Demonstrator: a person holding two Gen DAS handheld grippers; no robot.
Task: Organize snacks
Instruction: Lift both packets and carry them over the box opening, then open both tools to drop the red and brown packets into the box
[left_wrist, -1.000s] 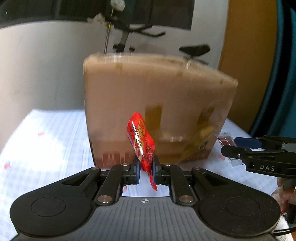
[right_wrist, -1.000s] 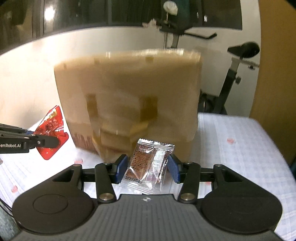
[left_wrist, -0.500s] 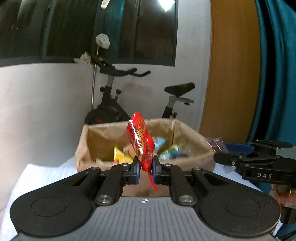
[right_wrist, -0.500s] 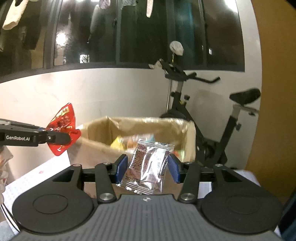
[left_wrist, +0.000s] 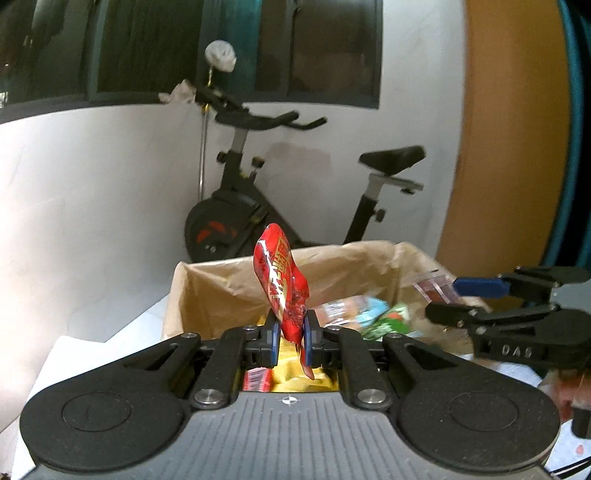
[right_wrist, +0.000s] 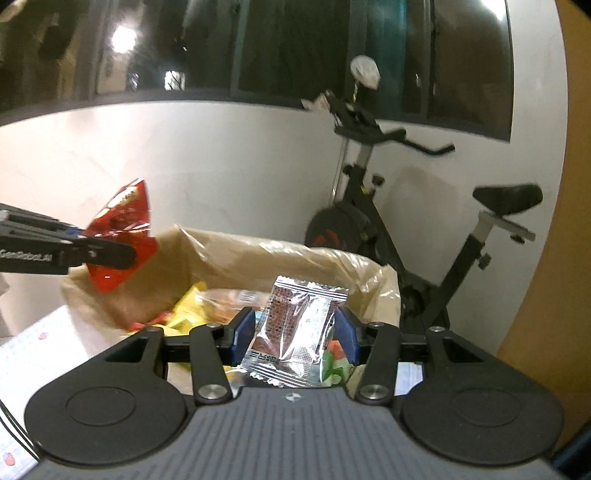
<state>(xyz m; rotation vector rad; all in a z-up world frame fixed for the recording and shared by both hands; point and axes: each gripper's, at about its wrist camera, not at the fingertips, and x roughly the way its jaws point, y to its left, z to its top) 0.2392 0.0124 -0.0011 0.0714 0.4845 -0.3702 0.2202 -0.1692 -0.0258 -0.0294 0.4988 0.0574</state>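
Left wrist view: the left gripper (left_wrist: 290, 336) pinches a red snack packet (left_wrist: 281, 286) upright over the cardboard box (left_wrist: 207, 291). Right gripper (right_wrist: 295, 334), jaws half apart, clamps a clear foil sachet (right_wrist: 295, 334) above the box's near edge. Readable lettering: "DAS", "GenRobot.AI".

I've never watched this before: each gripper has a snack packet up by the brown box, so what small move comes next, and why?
Probably opening both grippers. The left gripper pinches the red packet and the right gripper the clear foil packet, both above the open box already holding snacks.
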